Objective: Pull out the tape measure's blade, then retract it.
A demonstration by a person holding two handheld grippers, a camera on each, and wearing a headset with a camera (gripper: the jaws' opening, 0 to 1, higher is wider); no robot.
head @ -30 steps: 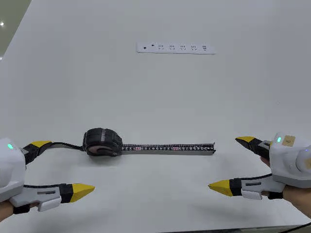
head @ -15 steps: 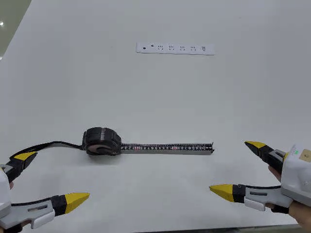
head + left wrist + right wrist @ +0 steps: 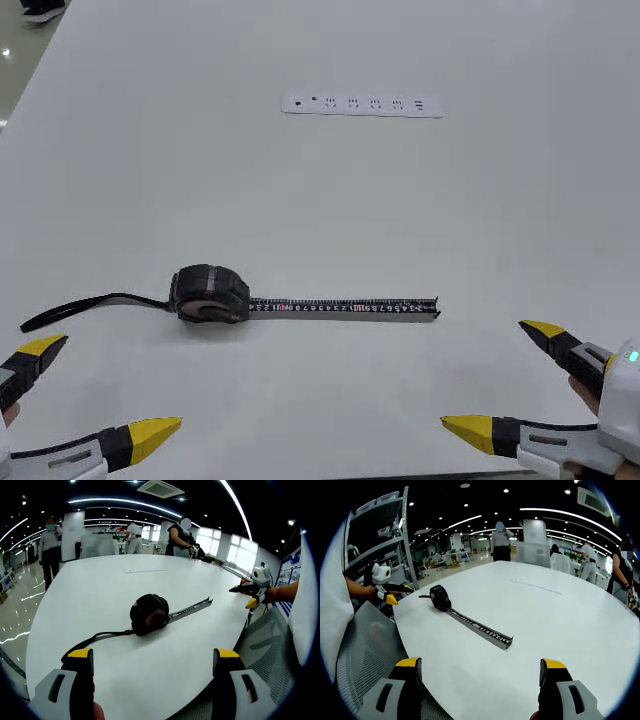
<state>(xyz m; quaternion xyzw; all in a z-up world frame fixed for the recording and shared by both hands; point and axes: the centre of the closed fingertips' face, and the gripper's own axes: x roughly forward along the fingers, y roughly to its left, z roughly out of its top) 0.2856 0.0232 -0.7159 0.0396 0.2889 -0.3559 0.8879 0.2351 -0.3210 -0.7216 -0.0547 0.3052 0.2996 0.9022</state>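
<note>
Nearest, the left claw (image 3: 100,388) and the right claw (image 3: 498,377) hang spread wide, holding nothing. Beyond them the black tape measure (image 3: 210,293) lies on the white table (image 3: 320,200), its blade (image 3: 345,307) drawn out rightward and its strap (image 3: 90,303) trailing left. Farther off lies a power strip (image 3: 362,104).

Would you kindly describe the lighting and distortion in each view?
Head view: soft, even light, barely a shadow under the round black tape measure case on the white tabletop. Left gripper view: fisheye bows the table edge; glare on the glossy floor. Right gripper view: same bowing; the extended blade looks sharp.
</note>
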